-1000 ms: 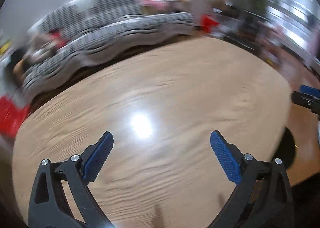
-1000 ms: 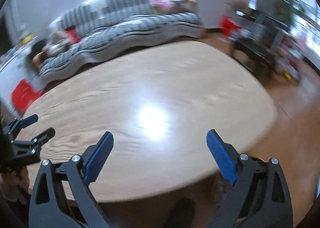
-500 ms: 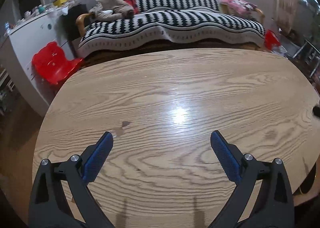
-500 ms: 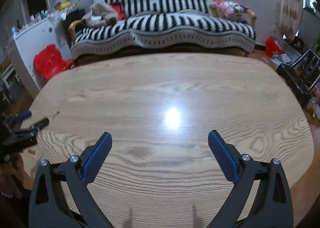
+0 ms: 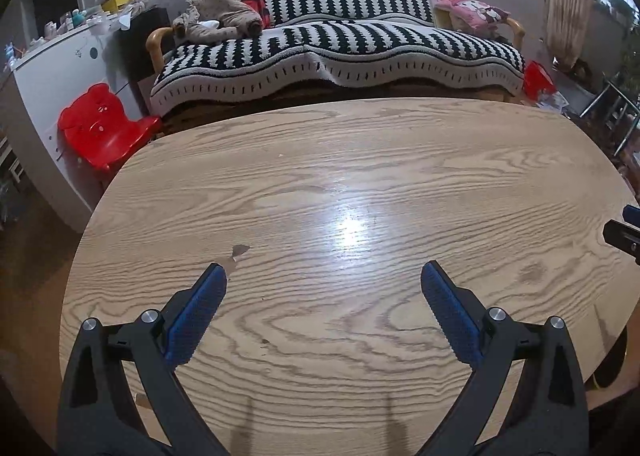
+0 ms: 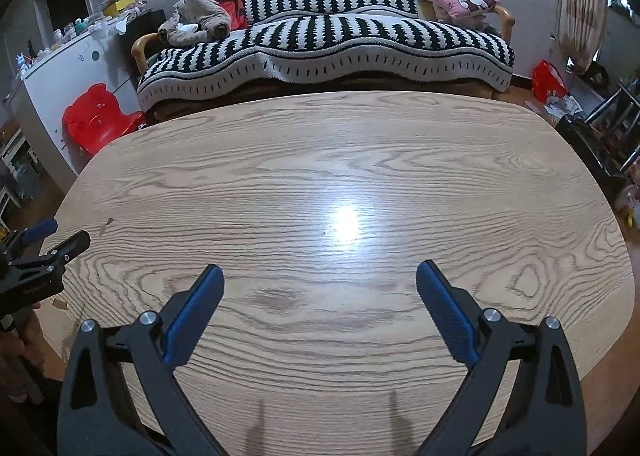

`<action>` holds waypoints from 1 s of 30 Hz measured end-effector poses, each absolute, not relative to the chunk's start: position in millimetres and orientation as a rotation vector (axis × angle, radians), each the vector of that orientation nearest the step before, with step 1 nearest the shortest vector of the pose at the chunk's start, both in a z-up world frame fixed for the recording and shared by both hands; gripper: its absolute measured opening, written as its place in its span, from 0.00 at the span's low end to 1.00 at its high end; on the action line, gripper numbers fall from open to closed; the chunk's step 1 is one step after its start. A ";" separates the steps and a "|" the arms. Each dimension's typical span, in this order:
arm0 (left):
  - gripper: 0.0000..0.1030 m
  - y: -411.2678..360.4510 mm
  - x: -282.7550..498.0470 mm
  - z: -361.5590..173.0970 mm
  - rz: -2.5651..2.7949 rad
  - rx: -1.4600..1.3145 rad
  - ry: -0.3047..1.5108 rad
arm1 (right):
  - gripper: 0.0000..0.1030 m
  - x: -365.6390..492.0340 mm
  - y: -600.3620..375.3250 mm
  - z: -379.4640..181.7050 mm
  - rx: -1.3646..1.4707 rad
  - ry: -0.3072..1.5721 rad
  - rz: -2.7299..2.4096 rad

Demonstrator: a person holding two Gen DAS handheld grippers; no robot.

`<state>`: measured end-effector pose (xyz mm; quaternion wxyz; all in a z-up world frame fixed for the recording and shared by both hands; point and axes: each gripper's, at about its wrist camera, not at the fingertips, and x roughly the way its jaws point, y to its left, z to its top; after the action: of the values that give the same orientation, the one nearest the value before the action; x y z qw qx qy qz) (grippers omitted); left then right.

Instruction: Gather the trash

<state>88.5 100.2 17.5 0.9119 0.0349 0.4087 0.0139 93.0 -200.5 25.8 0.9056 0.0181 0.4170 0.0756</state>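
An oval light-wood table (image 5: 360, 184) fills both views (image 6: 340, 160). I see no loose trash on it; only a small chipped mark (image 5: 239, 251) shows ahead of my left gripper, and it also shows in the right wrist view (image 6: 107, 222). My left gripper (image 5: 323, 276) is open and empty, low over the table's near left part. My right gripper (image 6: 319, 274) is open and empty, low over the near middle. The left gripper shows at the left edge of the right wrist view (image 6: 48, 244); the right gripper's tip shows at the right edge of the left wrist view (image 5: 626, 230).
A black-and-white striped sofa (image 5: 340, 44) stands behind the table, with a brown stuffed toy (image 5: 216, 14) and a pink cushion (image 5: 476, 12) on it. A red child's chair (image 5: 100, 128) and a white cabinet (image 5: 56, 72) stand at the left. Clutter lies on the floor at the right (image 6: 560, 104).
Both views swung left from a blurred look toward the right side of the room and settled facing the sofa squarely. Both grippers stayed open.
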 end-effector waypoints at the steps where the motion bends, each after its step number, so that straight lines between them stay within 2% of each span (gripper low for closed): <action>1: 0.92 100.6 88.6 17.2 0.029 0.071 0.843 | 0.91 93.1 -200.1 25.8 0.038 0.861 0.155; 30: 0.92 94.9 87.6 11.2 0.025 0.068 0.852 | 0.91 90.2 -206.0 24.4 0.041 0.866 0.139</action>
<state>87.6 94.9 11.2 0.9100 0.0332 0.4130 0.0120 90.2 -206.0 24.4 0.9052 0.0197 0.4192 0.0673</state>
